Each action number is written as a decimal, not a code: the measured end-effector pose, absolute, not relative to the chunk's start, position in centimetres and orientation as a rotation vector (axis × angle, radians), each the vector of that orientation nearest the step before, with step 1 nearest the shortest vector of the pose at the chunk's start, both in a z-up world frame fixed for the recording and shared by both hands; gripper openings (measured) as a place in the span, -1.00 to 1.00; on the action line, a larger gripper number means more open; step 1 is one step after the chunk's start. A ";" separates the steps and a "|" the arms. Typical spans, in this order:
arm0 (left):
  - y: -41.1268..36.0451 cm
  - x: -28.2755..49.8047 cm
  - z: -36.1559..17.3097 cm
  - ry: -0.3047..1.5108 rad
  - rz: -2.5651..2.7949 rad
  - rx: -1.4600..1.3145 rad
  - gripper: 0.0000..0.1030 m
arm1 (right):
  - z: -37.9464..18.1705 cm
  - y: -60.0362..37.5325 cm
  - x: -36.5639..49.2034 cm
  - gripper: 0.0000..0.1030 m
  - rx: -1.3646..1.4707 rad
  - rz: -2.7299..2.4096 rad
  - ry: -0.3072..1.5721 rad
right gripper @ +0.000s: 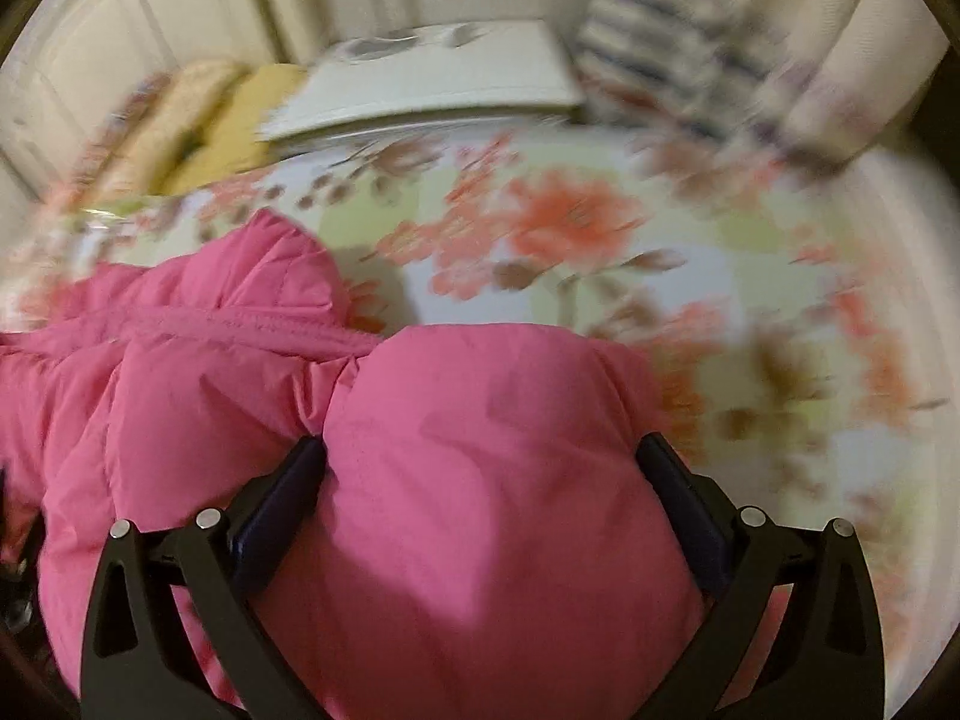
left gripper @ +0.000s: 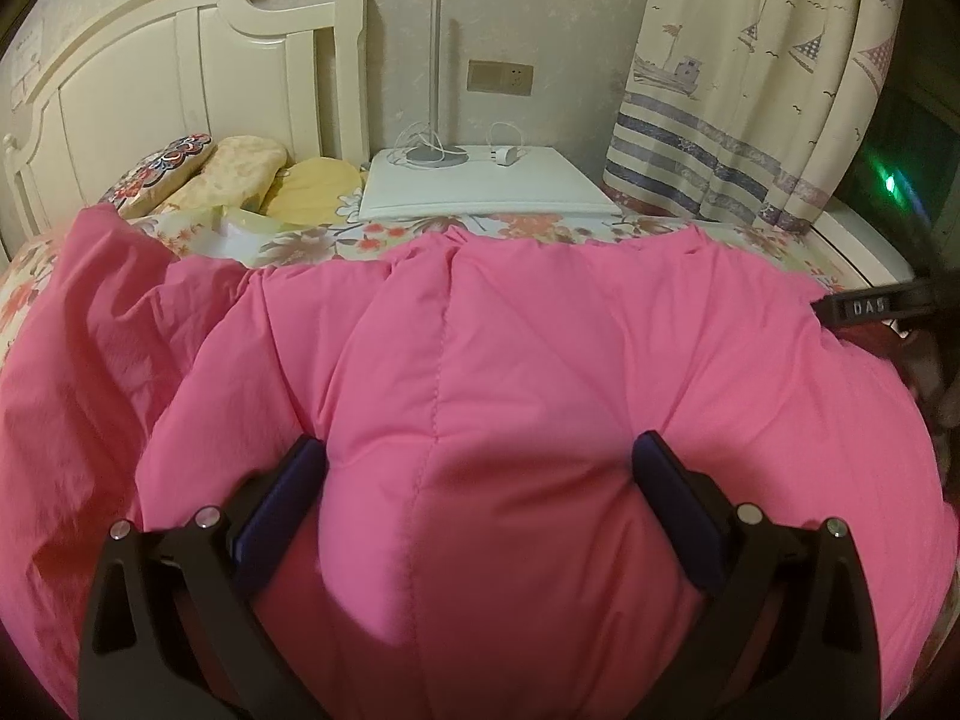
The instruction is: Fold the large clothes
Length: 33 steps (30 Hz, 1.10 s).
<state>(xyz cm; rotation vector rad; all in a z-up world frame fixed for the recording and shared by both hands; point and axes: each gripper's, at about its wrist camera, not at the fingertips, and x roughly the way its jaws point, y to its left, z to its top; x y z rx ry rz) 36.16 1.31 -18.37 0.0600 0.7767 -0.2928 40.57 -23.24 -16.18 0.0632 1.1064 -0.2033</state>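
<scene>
A large pink padded jacket (left gripper: pixel 540 348) lies across a floral bedsheet (left gripper: pixel 372 234). My left gripper (left gripper: pixel 480 450) has its jaws set wide around a thick puffed fold of the jacket, pads pressed into the fabric on both sides. My right gripper (right gripper: pixel 480 450) grips another puffed part of the same jacket (right gripper: pixel 480 480) the same way, near the jacket's edge. The right wrist view is blurred. The right gripper's body shows at the right edge of the left wrist view (left gripper: pixel 864 306).
A white nightstand (left gripper: pixel 480 186) with a lamp base (left gripper: pixel 435 153) and a charger stands beyond the bed. Pillows (left gripper: pixel 240 174) lie by the white headboard (left gripper: pixel 150 78) at left. A sailboat-print curtain (left gripper: pixel 756 90) hangs at right. Bare floral sheet (right gripper: pixel 660 276) shows right of the jacket.
</scene>
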 end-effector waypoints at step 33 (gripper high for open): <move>0.8 36.0 -17.9 0.778 -0.307 0.048 0.96 | -16.2 -12.4 38.0 0.91 0.005 0.033 0.964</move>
